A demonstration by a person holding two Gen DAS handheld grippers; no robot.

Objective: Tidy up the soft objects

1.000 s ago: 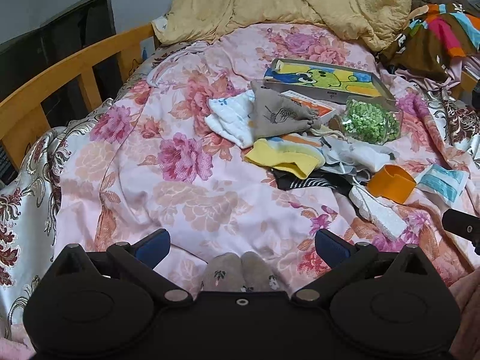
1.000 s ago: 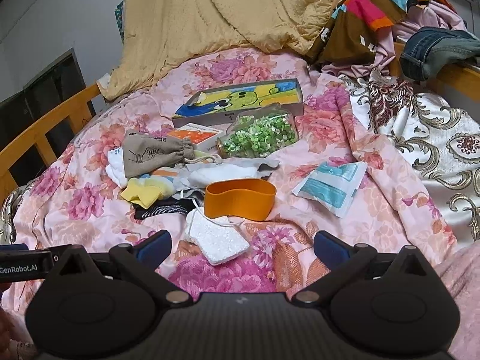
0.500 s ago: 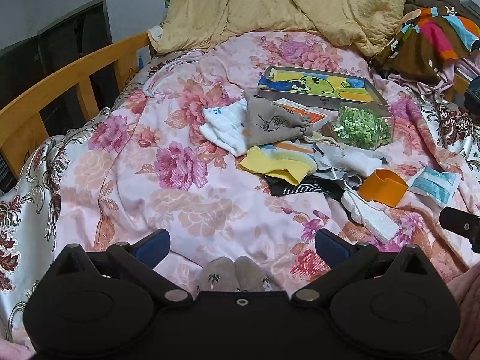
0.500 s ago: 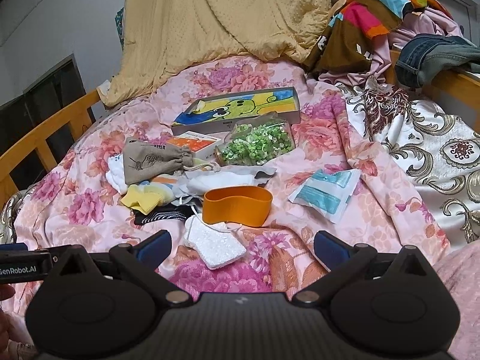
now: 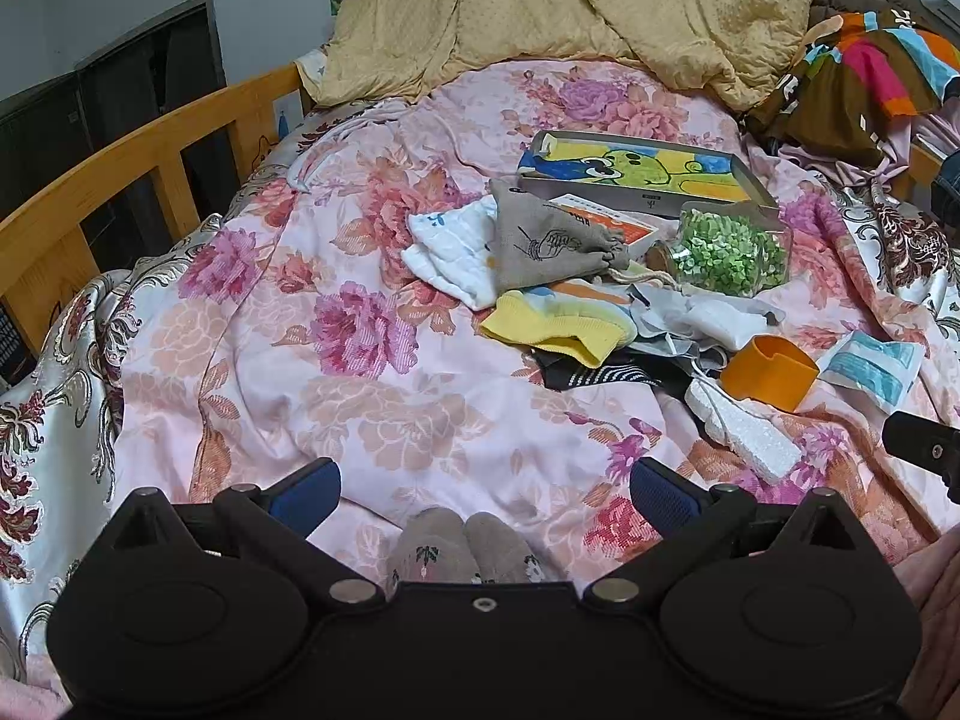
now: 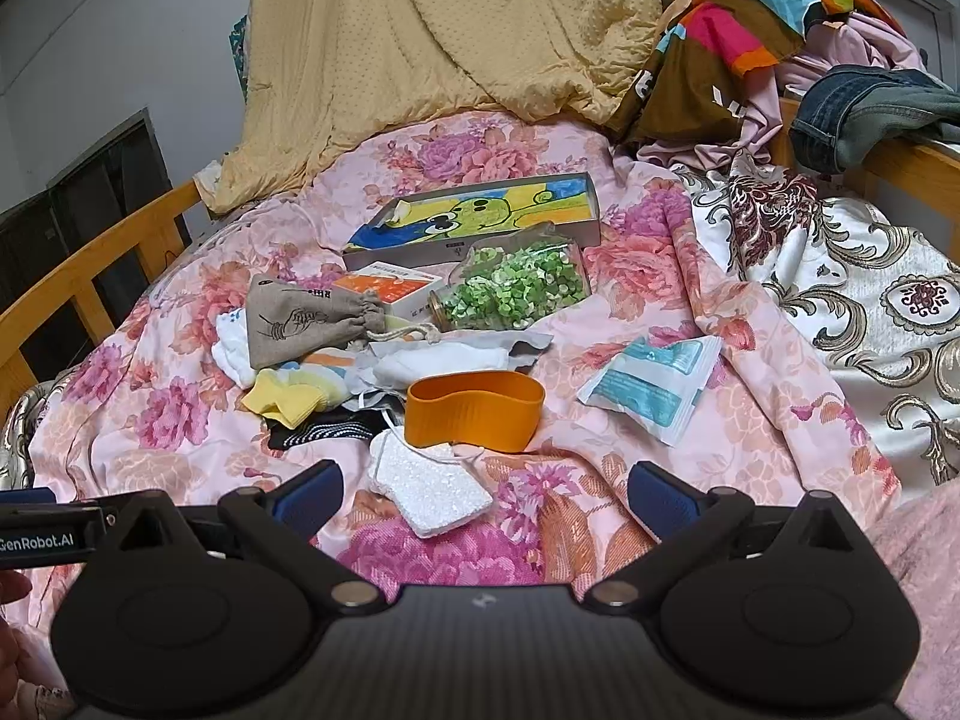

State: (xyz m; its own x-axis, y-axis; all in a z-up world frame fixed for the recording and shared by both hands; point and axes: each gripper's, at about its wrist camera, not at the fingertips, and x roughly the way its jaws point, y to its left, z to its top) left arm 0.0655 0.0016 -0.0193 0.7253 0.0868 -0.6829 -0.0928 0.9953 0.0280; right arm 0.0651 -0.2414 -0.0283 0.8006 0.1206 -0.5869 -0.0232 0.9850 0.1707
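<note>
A heap of soft things lies mid-bed: a grey drawstring pouch (image 5: 549, 243) (image 6: 306, 321), white cloth (image 5: 447, 252), a yellow sock (image 5: 555, 327) (image 6: 288, 399), black striped fabric (image 5: 600, 375) and a white sponge-like pad (image 5: 741, 435) (image 6: 429, 489). My left gripper (image 5: 485, 489) hangs open over bare quilt, well short of the heap, with a pair of grey socks (image 5: 465, 549) just below it. My right gripper (image 6: 483, 489) is open too, with the white pad between its fingers' line but untouched.
An orange curved holder (image 6: 474, 411), a jar of green bits (image 6: 516, 291), a teal-white packet (image 6: 654, 387), an orange-white box (image 6: 387, 288) and a flat cartoon box (image 6: 480, 219) share the floral quilt (image 5: 360, 384). Wooden rail (image 5: 138, 162) runs left; clothes pile (image 6: 750, 54) back right.
Both grippers have pulled back and risen a little, so the heap sits slightly farther away in each view. Nothing on the bed has moved.
</note>
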